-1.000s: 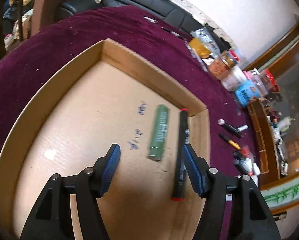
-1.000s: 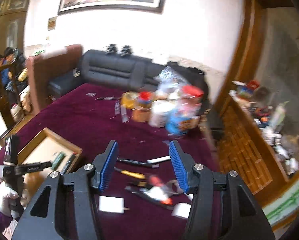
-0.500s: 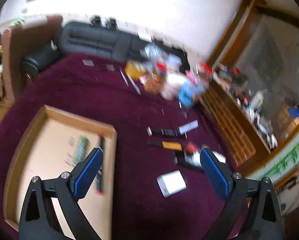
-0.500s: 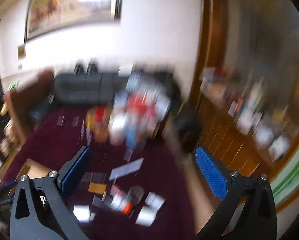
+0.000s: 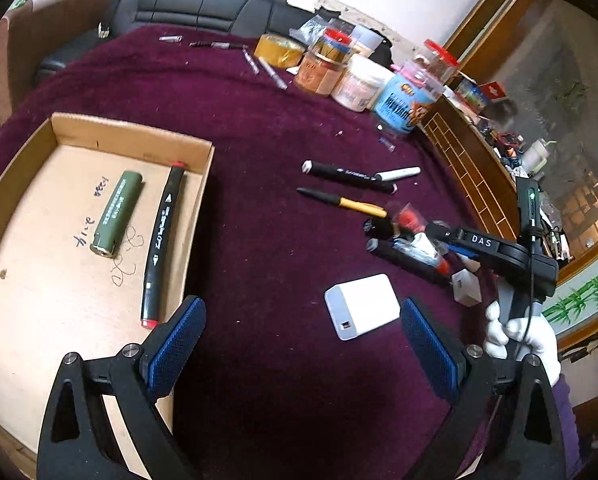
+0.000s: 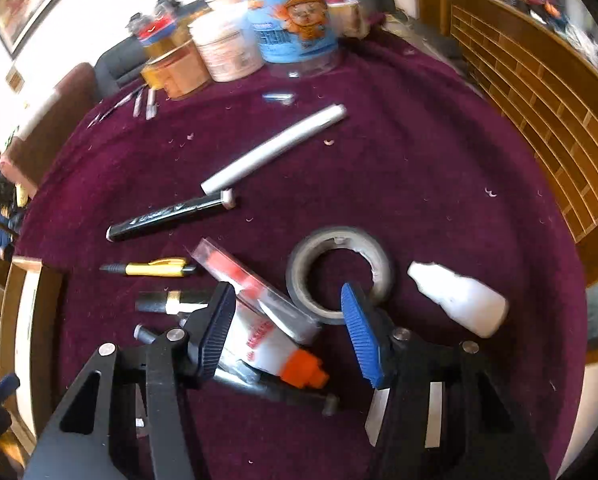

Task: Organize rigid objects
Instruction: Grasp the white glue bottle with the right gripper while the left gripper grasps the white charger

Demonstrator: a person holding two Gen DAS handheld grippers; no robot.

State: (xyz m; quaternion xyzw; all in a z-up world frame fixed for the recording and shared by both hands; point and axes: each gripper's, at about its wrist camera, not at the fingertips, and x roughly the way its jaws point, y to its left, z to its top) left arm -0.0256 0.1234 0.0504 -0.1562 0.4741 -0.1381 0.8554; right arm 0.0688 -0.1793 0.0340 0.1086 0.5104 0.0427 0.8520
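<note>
The desk [image 5: 259, 240] with its purple cloth is mostly unsorted: the cardboard tray [image 5: 203, 184] at its left holds just two things, a green lighter [image 5: 117, 214] and a black marker [image 5: 163, 240], lying side by side. Everything else sits out on the cloth to the right: a white charger [image 5: 361, 310], a tape roll [image 6: 339, 276], a white bottle [image 6: 459, 304], a glue tube [image 6: 267, 344], a silver pen [image 6: 275, 148], another marker [image 6: 167, 216], a yellow pen [image 6: 151, 269]. So I'd say the job is barely begun. The left gripper [image 5: 299, 344] hangs wide open and empty above the cloth beside the tray. The right gripper [image 6: 287, 332] is open too, low over the pile with the glue tube between its jaws, gripping nothing yet.
</note>
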